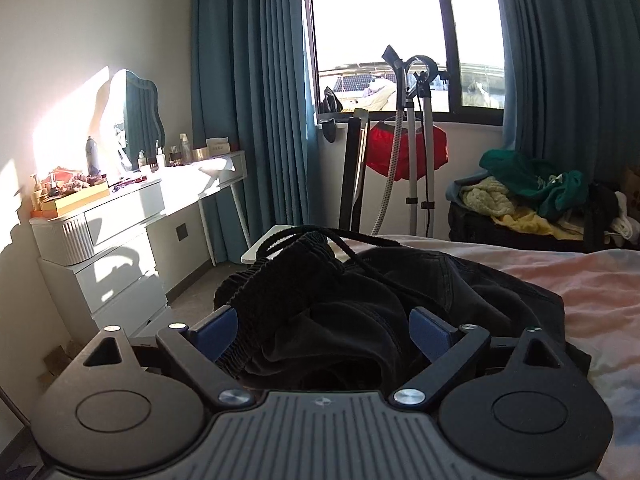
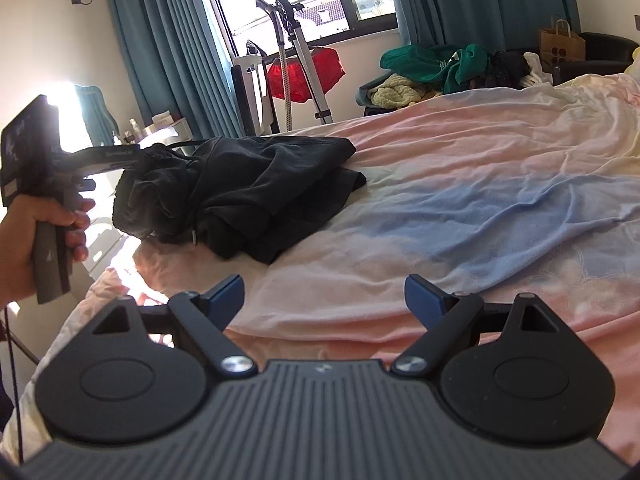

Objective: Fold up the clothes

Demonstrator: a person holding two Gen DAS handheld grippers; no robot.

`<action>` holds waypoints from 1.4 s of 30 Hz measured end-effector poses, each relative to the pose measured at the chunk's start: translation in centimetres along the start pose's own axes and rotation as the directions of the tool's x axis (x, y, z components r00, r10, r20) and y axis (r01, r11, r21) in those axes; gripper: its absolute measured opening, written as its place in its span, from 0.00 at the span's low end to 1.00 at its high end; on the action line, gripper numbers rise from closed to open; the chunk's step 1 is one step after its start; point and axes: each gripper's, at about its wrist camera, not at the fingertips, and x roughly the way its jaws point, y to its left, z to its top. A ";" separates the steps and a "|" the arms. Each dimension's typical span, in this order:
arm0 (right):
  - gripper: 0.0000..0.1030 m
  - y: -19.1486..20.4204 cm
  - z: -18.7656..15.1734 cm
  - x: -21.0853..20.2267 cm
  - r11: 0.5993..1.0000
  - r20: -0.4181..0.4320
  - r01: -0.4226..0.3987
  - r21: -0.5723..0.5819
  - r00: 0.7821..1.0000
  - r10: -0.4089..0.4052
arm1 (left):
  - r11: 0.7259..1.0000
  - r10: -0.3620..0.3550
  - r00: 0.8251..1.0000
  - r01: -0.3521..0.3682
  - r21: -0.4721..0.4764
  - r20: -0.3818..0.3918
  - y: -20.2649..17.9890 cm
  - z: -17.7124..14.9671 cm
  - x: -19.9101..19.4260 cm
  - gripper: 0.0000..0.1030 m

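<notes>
Reaching into the crumpled black drawstring shorts heaped at the bed edge, your left tool stands open around the waistband, not clamped. Your right tool hangs open, empty. Next, pinch the waistband and spread it flat.

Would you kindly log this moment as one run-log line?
task: fold clothes | left gripper: open, black garment bunched between its jaws | right gripper: open, empty, over bedsheet | fold: not yet done
</notes>
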 end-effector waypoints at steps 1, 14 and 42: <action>0.86 -0.3 0.0 0.4 1.000 -0.013 -0.008 0.022 1.000 0.009 | 1.000 0.014 1.000 -0.014 0.001 -0.007 0.1 0.9 1.4 0.89; 0.86 -2.0 -0.8 6.4 0.991 -0.145 -0.023 0.134 0.988 0.043 | 0.991 0.079 0.981 -0.057 0.125 -0.179 -2.0 4.1 12.7 0.13; 0.86 0.7 0.4 -5.4 0.993 0.107 -0.087 -0.081 0.990 0.095 | 0.979 -0.204 0.977 0.205 0.019 -0.056 -0.8 -12.8 -26.7 0.02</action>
